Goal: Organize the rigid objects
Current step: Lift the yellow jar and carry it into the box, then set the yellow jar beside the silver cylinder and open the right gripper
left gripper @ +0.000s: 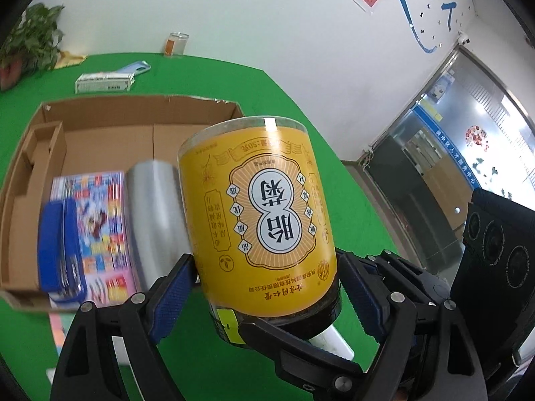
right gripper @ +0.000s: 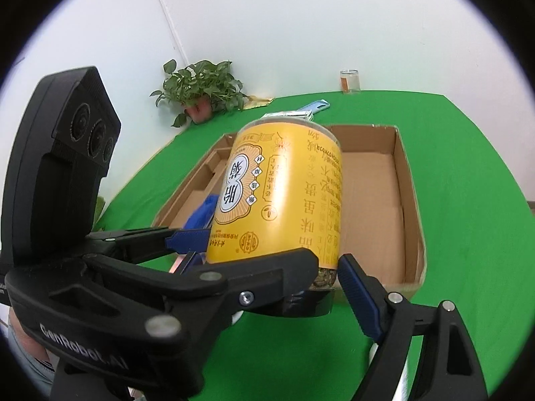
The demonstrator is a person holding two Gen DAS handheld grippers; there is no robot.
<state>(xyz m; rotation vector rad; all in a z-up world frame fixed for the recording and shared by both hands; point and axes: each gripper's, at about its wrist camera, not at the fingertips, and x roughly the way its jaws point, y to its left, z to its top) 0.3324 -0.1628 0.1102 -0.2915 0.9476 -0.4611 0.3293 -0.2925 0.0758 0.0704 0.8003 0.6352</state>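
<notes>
A yellow-labelled jar (left gripper: 267, 214) with a black lid is held upside down above the green table (left gripper: 301, 107), by the near right part of the cardboard box (left gripper: 140, 110). My left gripper (left gripper: 267, 287) is shut on the jar at its lid end. In the right wrist view the jar (right gripper: 284, 197) is between the fingers of my right gripper (right gripper: 321, 264), whose blue pads (right gripper: 357, 287) sit at its lid end; I cannot tell whether both touch it. The left gripper's fingers (right gripper: 157, 234) show at its left. The box (right gripper: 401, 180) holds a silver cylinder (left gripper: 157, 214), a colourful box (left gripper: 100, 220) and a blue stapler (left gripper: 60, 250).
Behind the box lie a white carton (left gripper: 103, 82) and a light blue object (left gripper: 137, 68). A glass jar (left gripper: 177, 43) stands at the table's far edge. A potted plant (right gripper: 200, 90) stands at the far left corner. The right half of the box floor (right gripper: 367, 200) is bare.
</notes>
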